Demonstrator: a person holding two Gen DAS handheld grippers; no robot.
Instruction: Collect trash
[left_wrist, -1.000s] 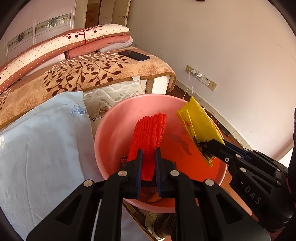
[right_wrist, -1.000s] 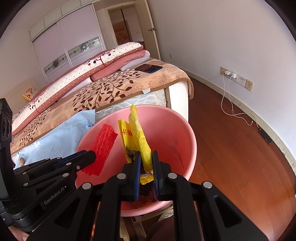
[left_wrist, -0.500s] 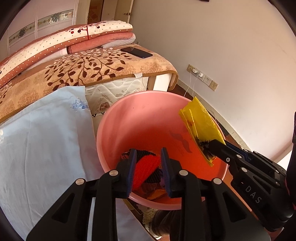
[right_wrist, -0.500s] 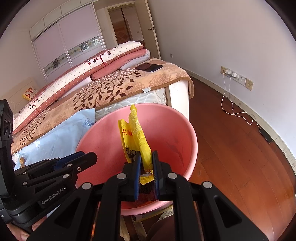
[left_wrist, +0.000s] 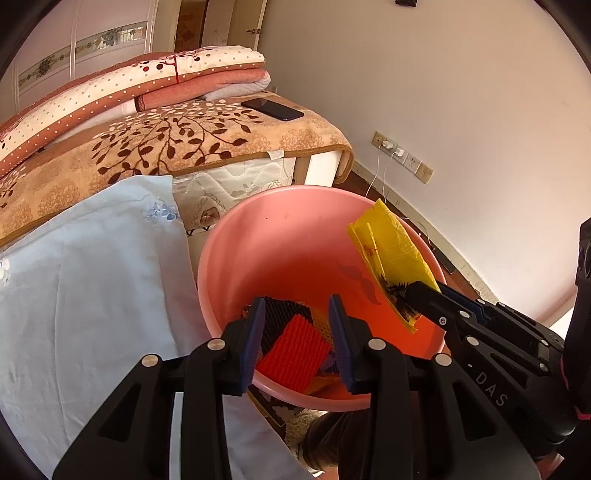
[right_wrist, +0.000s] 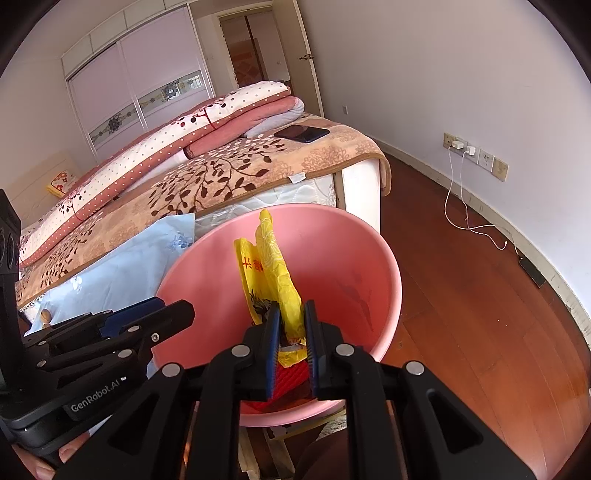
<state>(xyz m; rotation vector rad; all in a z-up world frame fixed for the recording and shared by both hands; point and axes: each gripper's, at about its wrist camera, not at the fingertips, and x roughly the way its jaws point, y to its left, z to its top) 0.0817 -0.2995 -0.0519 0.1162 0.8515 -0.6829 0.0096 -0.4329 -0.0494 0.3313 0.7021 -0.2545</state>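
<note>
1. The left gripper (left_wrist: 297, 332) hangs over the near rim of the pink basin (left_wrist: 258, 236) with its fingers spread wide and nothing between them.
2. Right below that gap, a red mesh piece (left_wrist: 295, 354) lies loose in the bottom of the basin on top of some black mesh (left_wrist: 284, 312) and other scraps.
3. The right gripper (right_wrist: 291, 332) is pinched tight on a yellow plastic bag (right_wrist: 271, 269), held upright above the basin's inside.
4. Behind the basin there's a bed with a leaf-pattern blanket (right_wrist: 229, 177), a phone (right_wrist: 303, 133) lying on it, and a light blue cloth (left_wrist: 85, 266) draped just beside the basin.
</note>
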